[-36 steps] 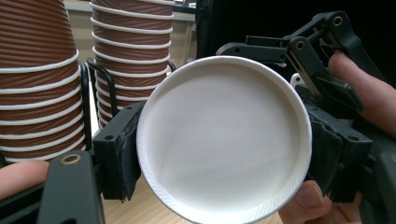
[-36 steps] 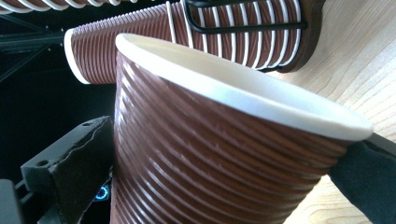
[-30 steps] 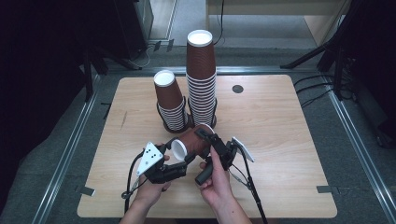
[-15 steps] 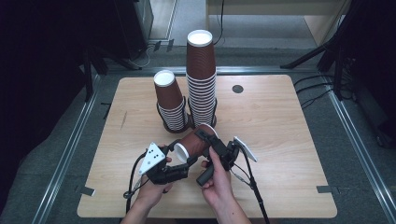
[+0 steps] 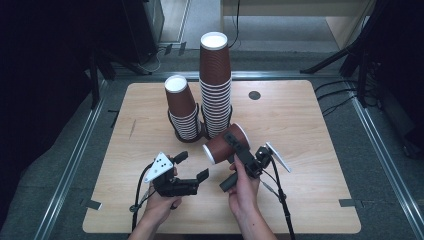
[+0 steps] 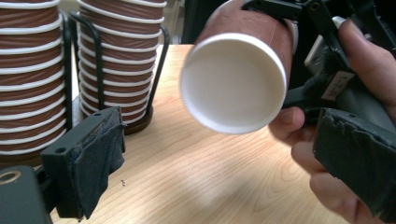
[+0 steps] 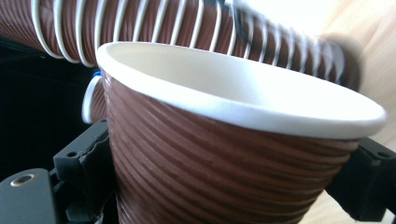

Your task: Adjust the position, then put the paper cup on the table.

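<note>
Right gripper (image 5: 235,159) clamped on a brown paper cup (image 5: 224,144), one jaw on each side of the ribbed wall. Cup up off the wooden table (image 5: 310,150), tipped over sideways, white rim pointing left and toward the near edge. In the right gripper view, brown ribs of the cup (image 7: 224,172) squeezed between both black jaws.

Left gripper (image 5: 192,171) lower down, just left of the cup, not touching it. Jaws spread wide, just been opening, nothing between them. In the left gripper view, white inside of the cup (image 6: 233,84) straight ahead, between the two black pads but farther off.

Behind, toward the far side: short stack of cups (image 5: 181,107) on the left, tall stack of cups (image 5: 215,82) on the right, each upside down in a black wire holder (image 5: 187,136), the two stacks just beside each other.

Probably one cup pulled off a stack, about to go somewhere else.

Things that could go wrong:
- Squeezing too hard, and a soft paper wall bending or crushing.
- Holding too loose on the slanted side, and a slip down onto the table, then rolling away.
- Swinging the cup back too fast, bumping the tall stack and knocking it over.
- Closing the left jaws too soon and denting the thin white rim.
</note>
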`<state>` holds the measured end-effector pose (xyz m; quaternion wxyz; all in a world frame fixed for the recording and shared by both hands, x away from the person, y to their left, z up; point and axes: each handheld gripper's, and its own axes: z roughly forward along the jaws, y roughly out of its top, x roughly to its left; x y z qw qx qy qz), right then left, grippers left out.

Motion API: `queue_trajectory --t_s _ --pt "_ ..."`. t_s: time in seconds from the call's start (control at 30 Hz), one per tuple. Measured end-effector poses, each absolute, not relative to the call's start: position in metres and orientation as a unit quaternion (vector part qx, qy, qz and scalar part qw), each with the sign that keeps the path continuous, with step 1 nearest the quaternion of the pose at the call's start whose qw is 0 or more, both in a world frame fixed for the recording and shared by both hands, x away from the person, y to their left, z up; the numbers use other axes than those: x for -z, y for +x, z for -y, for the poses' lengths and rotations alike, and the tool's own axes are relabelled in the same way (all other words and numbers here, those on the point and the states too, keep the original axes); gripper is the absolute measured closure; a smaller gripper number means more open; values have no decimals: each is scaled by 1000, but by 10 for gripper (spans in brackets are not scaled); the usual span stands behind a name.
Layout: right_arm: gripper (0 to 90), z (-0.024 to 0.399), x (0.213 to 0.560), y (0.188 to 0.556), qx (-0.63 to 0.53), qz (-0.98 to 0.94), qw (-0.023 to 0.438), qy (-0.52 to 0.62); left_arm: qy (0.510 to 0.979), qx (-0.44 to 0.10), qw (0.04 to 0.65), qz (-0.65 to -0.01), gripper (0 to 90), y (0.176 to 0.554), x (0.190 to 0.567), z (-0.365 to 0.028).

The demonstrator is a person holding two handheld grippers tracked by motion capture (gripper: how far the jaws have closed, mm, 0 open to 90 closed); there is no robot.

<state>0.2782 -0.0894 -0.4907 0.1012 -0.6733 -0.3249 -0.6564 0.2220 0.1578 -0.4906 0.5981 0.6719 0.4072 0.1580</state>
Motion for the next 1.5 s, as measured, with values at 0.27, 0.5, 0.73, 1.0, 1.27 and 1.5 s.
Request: queue_trajectory --t_s 0.27,0.5,0.73,1.0,1.27,1.5 --pt "95 105 489 278 653 399 -66 -640 650 -179 592 -441 22 215 487 -186" --pt "95 115 479 274 667 448 -158 -574 631 -216 562 -489 21 201 500 -226" --pt "95 125 469 278 664 476 -199 -541 615 -245 544 -515 21 186 506 -251" --pt "97 139 465 287 637 492 -268 -529 611 -270 520 -533 21 173 517 -273" --pt "100 157 475 301 599 509 -346 -513 589 -301 502 -557 22 168 526 -298" --pt "100 174 490 316 562 531 -373 -513 594 -315 486 -558 22 170 536 -306"
